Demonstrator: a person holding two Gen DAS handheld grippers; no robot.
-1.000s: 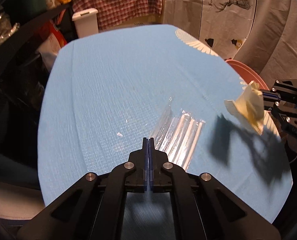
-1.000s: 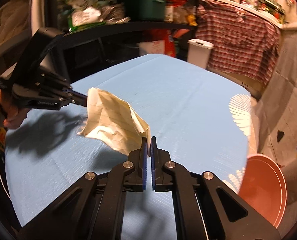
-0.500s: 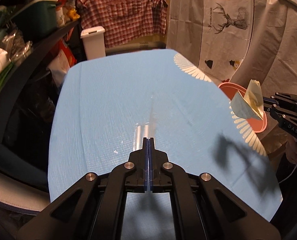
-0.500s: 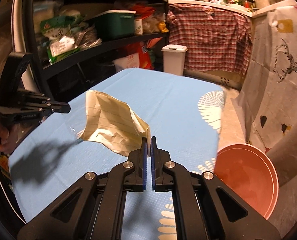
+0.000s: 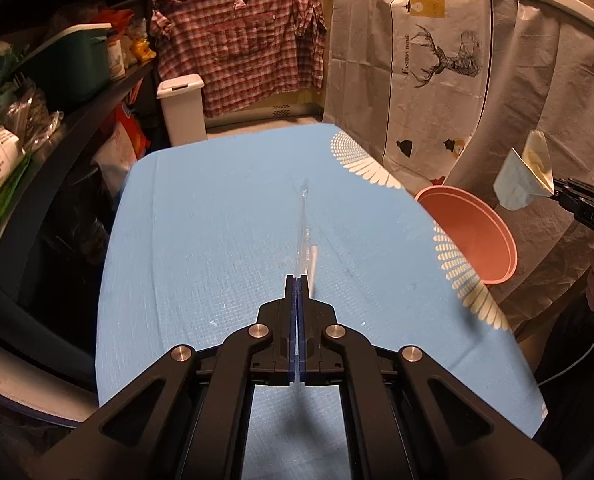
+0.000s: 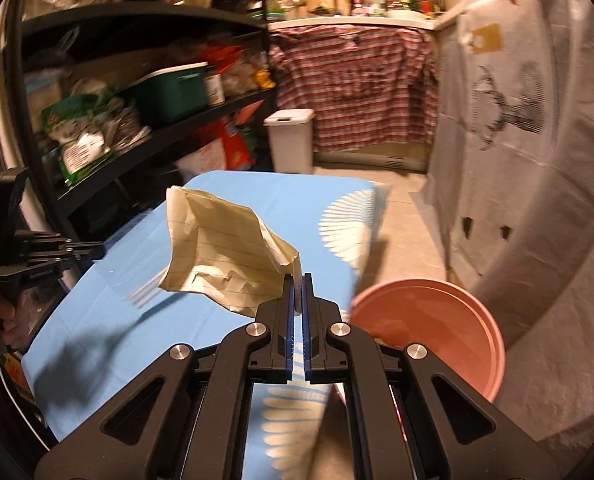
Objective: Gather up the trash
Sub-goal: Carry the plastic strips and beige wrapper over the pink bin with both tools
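Right wrist view: right gripper (image 6: pixel 295 280) pinches crumpled paper (image 6: pixel 225 252) by one corner, left of the pink bin (image 6: pixel 429 324); released early, it could miss. Left gripper (image 5: pixel 296 280) clamps a clear wrapper (image 5: pixel 305 236).

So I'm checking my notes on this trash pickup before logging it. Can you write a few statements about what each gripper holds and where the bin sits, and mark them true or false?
1. The right gripper is shut on the crumpled lined paper. True.
2. The left gripper holds nothing. False: it is shut on a clear plastic wrapper.
3. The pink basin stands on the blue table. False: it sits off the table's edge, beside it.
4. The paper is already in the basin. False: it is held above, near it.
5. A white lidded bin stands beyond the table. True.
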